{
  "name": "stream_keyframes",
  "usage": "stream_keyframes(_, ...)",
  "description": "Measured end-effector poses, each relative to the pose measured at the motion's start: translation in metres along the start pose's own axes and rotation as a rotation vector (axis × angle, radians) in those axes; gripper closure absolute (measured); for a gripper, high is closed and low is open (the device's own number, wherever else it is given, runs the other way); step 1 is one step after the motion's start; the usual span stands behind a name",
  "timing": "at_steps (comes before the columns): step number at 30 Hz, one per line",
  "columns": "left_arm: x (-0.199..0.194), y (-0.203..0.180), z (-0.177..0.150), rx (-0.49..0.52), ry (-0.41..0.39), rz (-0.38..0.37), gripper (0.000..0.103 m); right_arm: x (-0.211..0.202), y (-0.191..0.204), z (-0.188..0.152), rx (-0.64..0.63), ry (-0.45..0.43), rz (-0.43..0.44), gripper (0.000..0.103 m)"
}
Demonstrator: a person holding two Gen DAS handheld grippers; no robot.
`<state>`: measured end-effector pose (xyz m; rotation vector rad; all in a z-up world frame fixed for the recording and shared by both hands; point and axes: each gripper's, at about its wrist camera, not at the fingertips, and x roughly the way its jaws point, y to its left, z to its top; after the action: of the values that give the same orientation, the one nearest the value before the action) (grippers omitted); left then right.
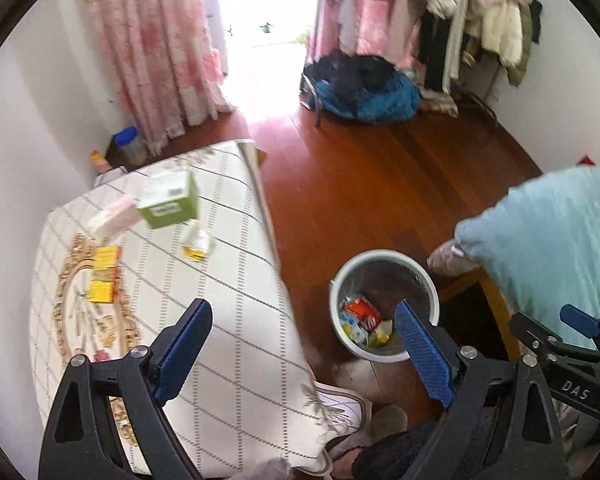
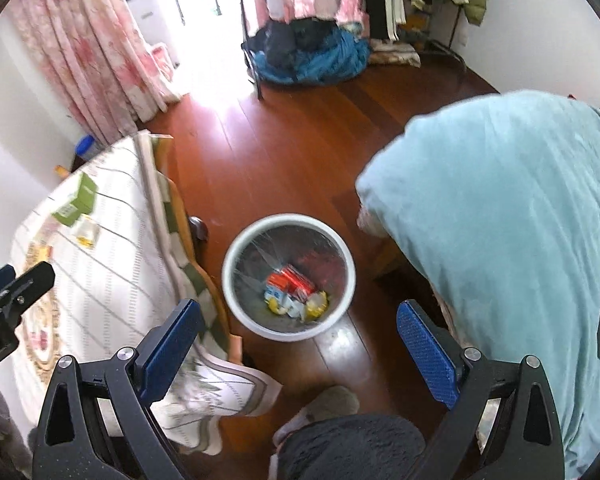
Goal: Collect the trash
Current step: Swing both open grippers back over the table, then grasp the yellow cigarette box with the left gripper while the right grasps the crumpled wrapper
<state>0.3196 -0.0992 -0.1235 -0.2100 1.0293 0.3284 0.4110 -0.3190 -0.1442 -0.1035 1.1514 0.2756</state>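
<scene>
A white round bin [image 1: 384,258] [image 2: 288,222] stands on the wooden floor beside the table, holding a red packet [image 1: 362,310] [image 2: 290,280] and yellow and white wrappers. On the table's checked cloth [image 1: 228,280] [image 2: 112,272] lie a green box [image 1: 170,200] [image 2: 78,198], a pale pink box [image 1: 114,218], a small yellow-labelled packet [image 1: 198,242] [image 2: 87,234] and yellow packets [image 1: 104,274]. My left gripper [image 1: 302,322] hangs open over the table's edge and the bin, empty. My right gripper [image 2: 298,322] is open and empty just above the bin's near rim.
A light blue quilt [image 1: 552,252] [image 2: 500,216] covers furniture on the right of the bin. A person's slippered feet [image 2: 324,404] are below the grippers. Pink curtains [image 1: 156,52], a clothes rack [image 1: 460,20] and a blue bundle [image 1: 368,88] stand at the far side.
</scene>
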Motion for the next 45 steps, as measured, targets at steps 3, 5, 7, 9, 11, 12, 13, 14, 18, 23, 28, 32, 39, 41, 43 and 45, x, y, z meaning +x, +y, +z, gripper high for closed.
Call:
stream_keyframes(3,-0.012,0.03,0.002,-0.057,-0.03,0.035,0.01,-0.017,0.019,0.006,-0.016,-0.024,0.038,0.003)
stream_keyframes(5,-0.016,0.058,0.0,-0.104,-0.041,0.066,0.01,-0.025,0.041,0.012,-0.042,-0.035,0.066,0.003)
stream_keyframes(7,-0.016,0.083,-0.002,-0.143,-0.045,0.103,0.01,-0.026,0.066,0.016,-0.074,-0.035,0.097,0.003)
stream_keyframes(9,-0.009,0.115,-0.005,-0.187,-0.031,0.156,0.009,-0.019,0.096,0.021,-0.114,-0.026,0.125,0.003)
stream_keyframes(11,0.002,0.151,-0.012,-0.228,-0.012,0.214,0.004,-0.003,0.132,0.027,-0.155,-0.002,0.163,0.003)
stream_keyframes(12,0.009,0.166,-0.015,-0.246,0.002,0.243,0.0,0.006,0.149,0.028,-0.176,0.01,0.175,0.003)
stream_keyframes(13,0.019,0.186,-0.019,-0.266,0.021,0.273,0.0,0.019,0.172,0.031,-0.201,0.023,0.194,0.003)
stream_keyframes(14,0.028,0.202,-0.023,-0.283,0.04,0.296,0.0,0.031,0.187,0.032,-0.216,0.034,0.205,0.003)
stream_keyframes(18,0.064,0.258,-0.041,-0.336,0.124,0.378,0.0,0.091,0.254,0.034,-0.271,0.111,0.237,0.003)
stream_keyframes(23,0.114,0.299,-0.045,-0.338,0.216,0.411,0.0,0.155,0.315,0.042,-0.318,0.159,0.212,0.003)
stream_keyframes(28,0.152,0.309,-0.033,-0.314,0.284,0.347,0.0,0.194,0.344,0.058,-0.307,0.178,0.193,0.003)
stream_keyframes(32,0.173,0.303,-0.025,-0.256,0.31,0.314,0.0,0.211,0.355,0.062,-0.295,0.2,0.193,0.003)
stream_keyframes(39,0.19,0.294,-0.015,-0.186,0.327,0.263,0.006,0.227,0.361,0.064,-0.291,0.216,0.187,0.016)
stream_keyframes(41,0.194,0.294,-0.015,-0.184,0.334,0.244,0.013,0.228,0.362,0.063,-0.291,0.216,0.182,0.021)
stream_keyframes(43,0.193,0.294,-0.015,-0.199,0.33,0.222,0.018,0.23,0.364,0.062,-0.295,0.219,0.178,0.028)
stream_keyframes(45,0.191,0.294,-0.015,-0.209,0.325,0.197,0.034,0.23,0.365,0.061,-0.3,0.221,0.179,0.038)
